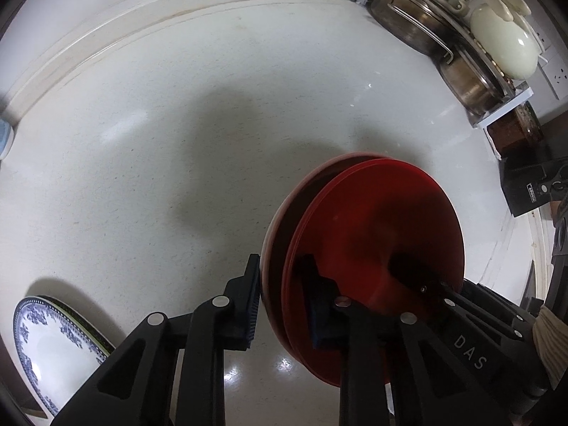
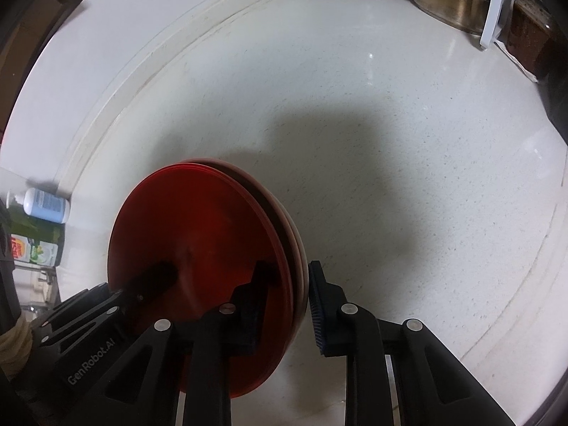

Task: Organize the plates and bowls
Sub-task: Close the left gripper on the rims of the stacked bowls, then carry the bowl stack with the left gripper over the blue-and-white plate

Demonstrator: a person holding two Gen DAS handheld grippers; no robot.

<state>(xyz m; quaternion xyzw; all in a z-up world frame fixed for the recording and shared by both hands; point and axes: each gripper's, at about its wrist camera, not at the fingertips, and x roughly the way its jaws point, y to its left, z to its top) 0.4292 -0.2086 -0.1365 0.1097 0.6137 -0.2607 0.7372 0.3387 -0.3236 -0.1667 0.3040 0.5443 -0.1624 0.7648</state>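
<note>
Both grippers, left [image 1: 280,298] & right [image 2: 284,301], have fingers clamped on opposite rims of the red plate stack [image 1: 376,234], held tilted just above the white desk [image 1: 177,142]. I'd say task's abt midway: reds are gathered, but the blue-patterned plate [image 1: 46,348] sits well apart w/ another dish under it, and the stack isn't put away.

Both grippers are matte black plastic linkages with round silver pivot pins and ribbed dark-blue pads. Left gripper [image 1: 280,298] seems stamped "DAS", right gripper [image 2: 284,305] reads "GenRobot.AI". Cream knit cuff [image 1: 548,333] too.
</note>
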